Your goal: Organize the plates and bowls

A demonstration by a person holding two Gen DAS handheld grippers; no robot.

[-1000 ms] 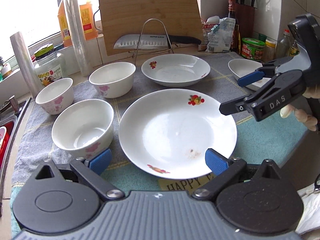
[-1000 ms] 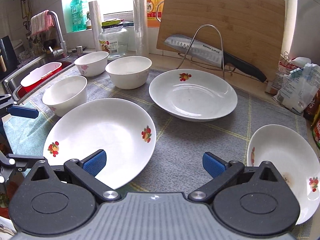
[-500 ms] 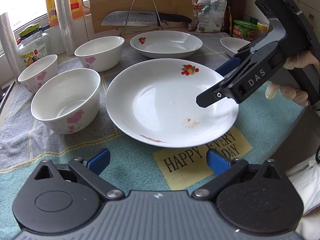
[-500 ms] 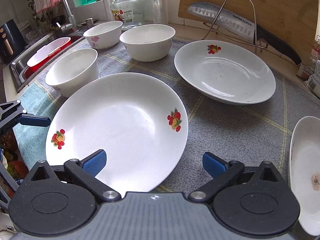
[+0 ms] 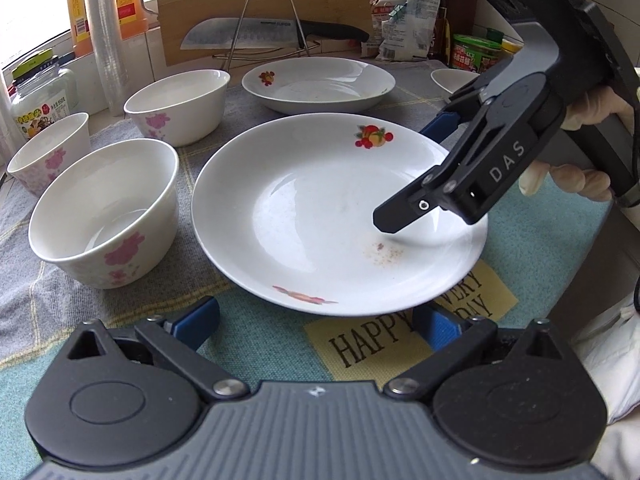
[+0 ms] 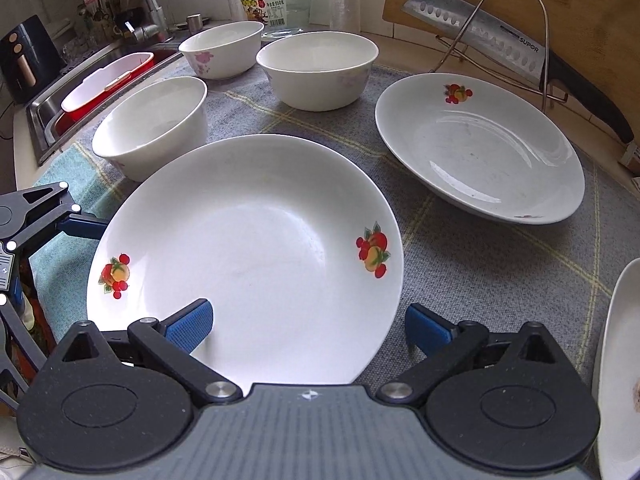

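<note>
Right wrist view: right gripper (image 6: pixel 308 326) spread wide, straddling near rim of plate (image 6: pixel 256 240) at frame centre | left gripper (image 5: pixel 316 324) also wide, empty | plate likely stiff, slick, breakable; pinch rim.

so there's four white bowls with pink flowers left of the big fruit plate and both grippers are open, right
Not quite: there are three bowls, not four. The right wrist view shows the near bowl, the far left bowl and the third bowl, all left of the big plate. The left gripper and right gripper are both open.
</note>
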